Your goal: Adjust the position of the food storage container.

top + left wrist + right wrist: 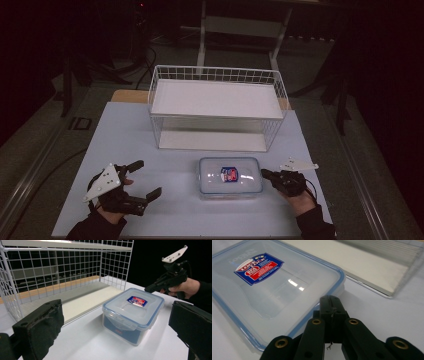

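Right gripper view: right gripper (331, 305) fingers pressed together, empty, tips just beside the lidded container's (274, 287) edge. Left gripper (142, 180) fingers wide. Best nudge squarely, low against the wall.

Black claws (142, 181), grey three-cornered plates, dark sleeves.

The box (230, 177) looks like clear plastic, smooth and pretty glossy, with a blue seal line round the lid and a shiny printed sticker (258, 268) on top. The rack (215, 107) is thin white-coated wire with flat matt white shelf boards, and the table (125, 130) is a smooth matt pale sheet. The left gripper (142, 180) has rough, worn matt black pads (40, 327), foamy looking, and the right gripper (264, 174) is matt black plastic with brass-coloured rivets (316, 321).
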A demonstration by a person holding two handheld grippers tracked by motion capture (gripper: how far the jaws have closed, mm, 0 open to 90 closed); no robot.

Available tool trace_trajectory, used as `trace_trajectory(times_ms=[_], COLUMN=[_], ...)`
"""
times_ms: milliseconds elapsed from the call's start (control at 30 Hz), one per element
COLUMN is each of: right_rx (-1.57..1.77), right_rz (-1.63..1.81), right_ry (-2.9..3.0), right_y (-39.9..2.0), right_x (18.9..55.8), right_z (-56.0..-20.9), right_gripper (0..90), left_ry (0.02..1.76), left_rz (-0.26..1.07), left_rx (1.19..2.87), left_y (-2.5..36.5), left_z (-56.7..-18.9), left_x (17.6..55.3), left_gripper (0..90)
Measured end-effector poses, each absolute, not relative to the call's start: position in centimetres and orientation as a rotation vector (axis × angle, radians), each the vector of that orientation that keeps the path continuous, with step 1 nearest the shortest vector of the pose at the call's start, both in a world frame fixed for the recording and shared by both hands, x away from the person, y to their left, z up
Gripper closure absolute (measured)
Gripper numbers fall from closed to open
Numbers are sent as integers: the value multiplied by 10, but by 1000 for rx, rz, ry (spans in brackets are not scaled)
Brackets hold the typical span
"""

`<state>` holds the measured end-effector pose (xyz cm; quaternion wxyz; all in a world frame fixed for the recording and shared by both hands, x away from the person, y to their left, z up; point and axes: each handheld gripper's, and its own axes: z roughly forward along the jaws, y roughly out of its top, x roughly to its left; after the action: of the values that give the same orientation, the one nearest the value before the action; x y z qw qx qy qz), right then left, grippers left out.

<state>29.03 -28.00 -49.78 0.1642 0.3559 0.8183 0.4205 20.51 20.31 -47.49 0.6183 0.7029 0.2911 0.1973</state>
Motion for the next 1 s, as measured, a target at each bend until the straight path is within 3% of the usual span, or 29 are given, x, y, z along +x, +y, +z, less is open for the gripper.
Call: trace_trajectory(times_ms=[700,900,1000], right_rx=[947,943,920], right_rz=[1235,1309,1331], right_ry=[2345,2279,2253], right_y=[-262,-269,-270], right_x=[288,280,276], right_z=[-493,-476,-469], right_gripper=[898,848,753], left_ry=[659,664,674], left_rz=[442,439,430], left_rx=[1636,1649,1652], left_y=[198,194,191], left_z=[-477,-479,-478], left_x=[205,208,209], left_gripper=[0,0,0])
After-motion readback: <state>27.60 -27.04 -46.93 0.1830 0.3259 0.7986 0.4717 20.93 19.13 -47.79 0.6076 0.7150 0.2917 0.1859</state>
